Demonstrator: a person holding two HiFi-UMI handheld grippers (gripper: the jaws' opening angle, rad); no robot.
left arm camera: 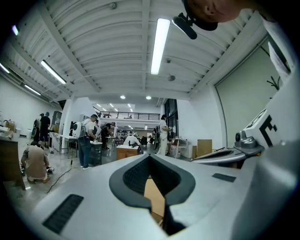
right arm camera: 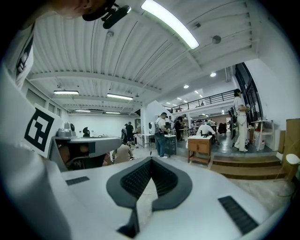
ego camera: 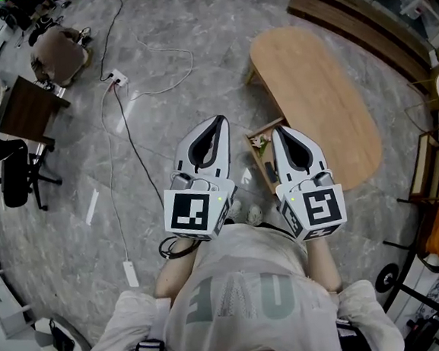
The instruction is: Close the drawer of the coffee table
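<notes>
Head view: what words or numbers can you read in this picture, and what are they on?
Shirt: big pale letters, creased and seen from steeply above; I cannot read them for sure.
Cube on the left gripper: a black-and-white square pattern, no words.
Cube on the right gripper: another such pattern, no words.
Nothing else shows readable text.

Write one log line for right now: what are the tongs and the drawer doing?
left tongs: shut, empty | right tongs: shut, empty | drawer: open, sticking out of coffee table | task: drawer not yet closed
</notes>
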